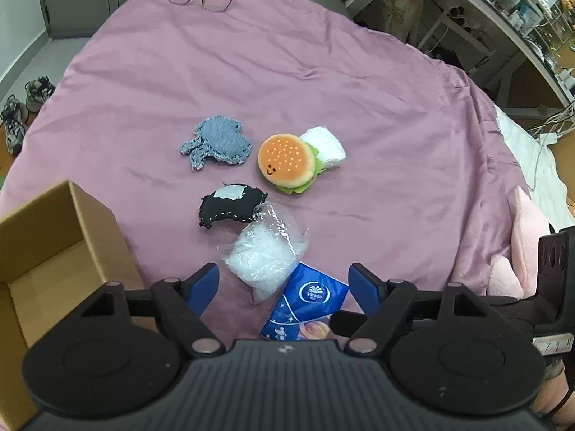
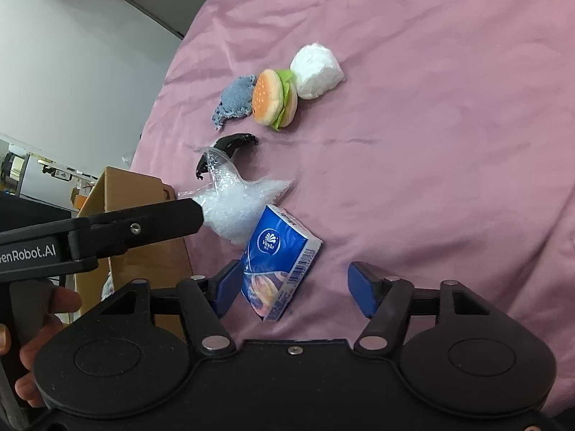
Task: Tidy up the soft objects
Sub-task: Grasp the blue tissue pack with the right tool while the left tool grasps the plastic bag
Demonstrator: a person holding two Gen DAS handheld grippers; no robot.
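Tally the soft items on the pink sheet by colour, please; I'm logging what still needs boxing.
Blue: 2, the frayed blue denim patch and the blue Vinda tissue pack.
White or clear: 2, the white wrapped bundle and the clear plastic bag of white filling.
Black: 1, the black stitched fabric pad.
Orange: 1, the plush orange hamburger toy.
Total: 6.

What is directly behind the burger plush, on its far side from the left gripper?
A white wrapped bundle sits right against the burger plush, partly hidden by it in the left wrist view. The right wrist view shows its full rounded shape; whatever lies beneath it on the pink cover is hidden.
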